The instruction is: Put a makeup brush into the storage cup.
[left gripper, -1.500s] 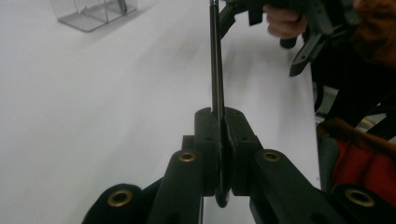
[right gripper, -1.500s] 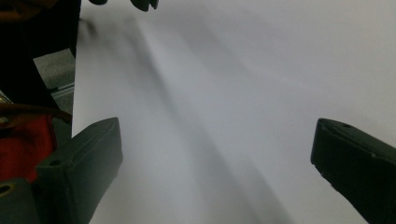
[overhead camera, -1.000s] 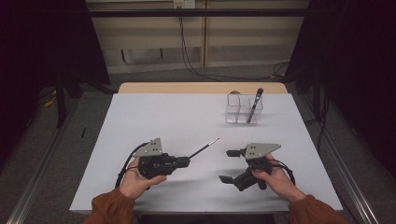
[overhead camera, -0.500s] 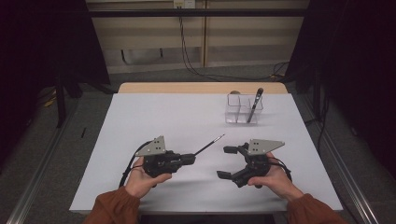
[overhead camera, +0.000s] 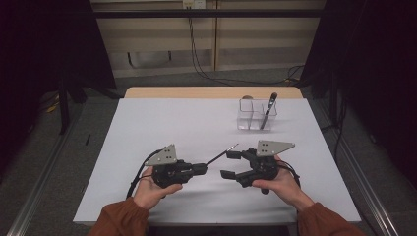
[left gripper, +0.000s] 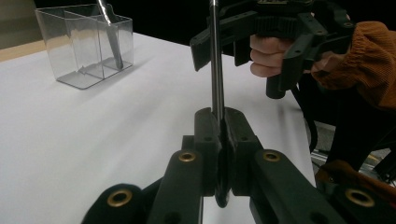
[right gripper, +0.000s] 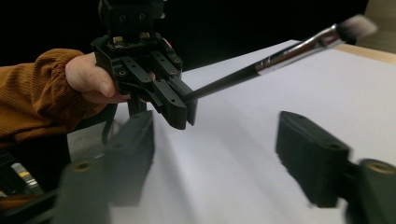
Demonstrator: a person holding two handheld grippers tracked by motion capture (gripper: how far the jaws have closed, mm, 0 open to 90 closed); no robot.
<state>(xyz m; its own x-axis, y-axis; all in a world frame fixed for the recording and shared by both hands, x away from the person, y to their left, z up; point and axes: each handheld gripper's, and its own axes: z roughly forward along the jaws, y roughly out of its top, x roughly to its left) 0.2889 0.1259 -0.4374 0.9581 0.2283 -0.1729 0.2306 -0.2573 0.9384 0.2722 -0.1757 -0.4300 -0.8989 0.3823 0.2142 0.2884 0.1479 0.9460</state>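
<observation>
My left gripper [overhead camera: 202, 168] is shut on the black handle of a makeup brush [overhead camera: 222, 154], which points up and right over the white table [overhead camera: 172, 123]. In the left gripper view the jaws [left gripper: 219, 126] pinch the handle [left gripper: 215, 70]. The right gripper view shows the brush's metal collar and pale bristles [right gripper: 327, 35] above and beyond my right gripper [right gripper: 219, 154]. My right gripper [overhead camera: 230, 164] faces left, close to the brush's tip. Its jaws have just been closing but stand apart with nothing pressed between them.
A clear divided container [overhead camera: 255, 115] stands at the back right of the table with a dark brush [overhead camera: 268, 109] leaning in it; it also appears as the clear box [left gripper: 84, 46]. Table edges drop to a dark floor on both sides.
My right gripper has shifted slightly left toward the brush's tip and its jaws have narrowed. The left gripper and brush have barely moved.
</observation>
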